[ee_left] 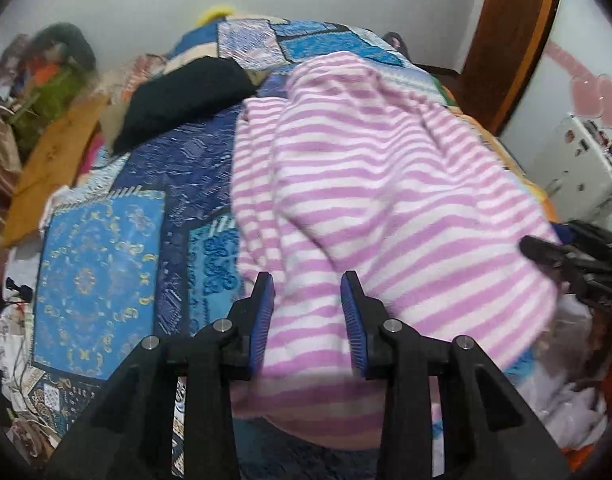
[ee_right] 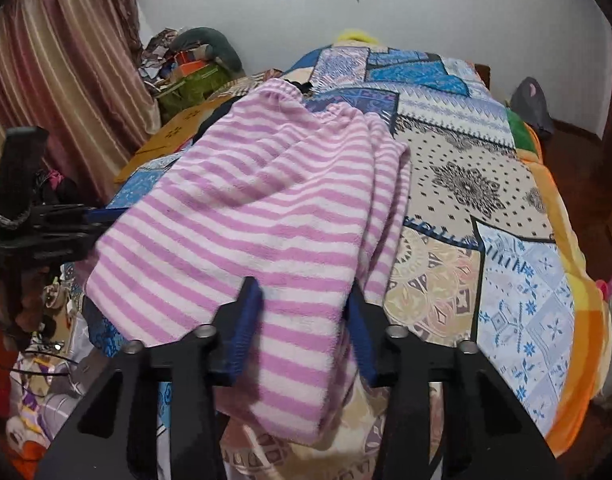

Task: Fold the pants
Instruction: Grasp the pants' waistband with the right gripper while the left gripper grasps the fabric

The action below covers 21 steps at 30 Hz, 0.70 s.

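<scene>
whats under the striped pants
The pink striped pants lie on a patchwork quilt covering the bed; its blue and cream panels show around them. Whatever sits directly beneath the fabric is covered.

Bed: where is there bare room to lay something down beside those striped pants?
Right of the pants, the quilt lies bare out to its orange edge. Left of them, a blue patch is free, below the black cloth. The far left corner is crowded with clutter.
</scene>
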Tool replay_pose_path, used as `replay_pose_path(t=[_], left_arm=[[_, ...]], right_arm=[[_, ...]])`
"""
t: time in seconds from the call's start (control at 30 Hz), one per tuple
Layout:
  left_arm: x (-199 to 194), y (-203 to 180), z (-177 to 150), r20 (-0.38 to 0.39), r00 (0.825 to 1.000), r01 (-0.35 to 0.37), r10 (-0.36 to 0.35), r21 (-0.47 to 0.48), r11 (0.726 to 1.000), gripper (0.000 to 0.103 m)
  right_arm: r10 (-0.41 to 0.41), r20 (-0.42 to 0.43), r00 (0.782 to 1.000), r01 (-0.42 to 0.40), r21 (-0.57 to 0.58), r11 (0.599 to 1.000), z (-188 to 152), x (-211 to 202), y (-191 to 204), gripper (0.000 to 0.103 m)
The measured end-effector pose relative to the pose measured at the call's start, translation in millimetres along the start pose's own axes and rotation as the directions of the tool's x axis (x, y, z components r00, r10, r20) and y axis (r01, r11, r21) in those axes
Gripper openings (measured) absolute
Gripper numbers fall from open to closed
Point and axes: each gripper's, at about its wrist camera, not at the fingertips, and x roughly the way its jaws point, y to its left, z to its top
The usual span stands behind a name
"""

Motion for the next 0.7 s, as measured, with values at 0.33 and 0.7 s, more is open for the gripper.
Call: replay_pose_path(t=[0.33,0.7], left_arm=[[-7,14,-4,0.024,0.994,-0.111,0.111,-0.012,0.994,0.034],[-22,53,67,0.078,0.995,-0.064,0.066,-0.028,0.998,0.029]], right_arm=[[-0.093,0.003,0.996,0.093,-0.070,0.993,0,-6,-2,0.020],[-0.112,0.085,0.990,0.112,0.003,0.994,56,-28,-34,0.036]])
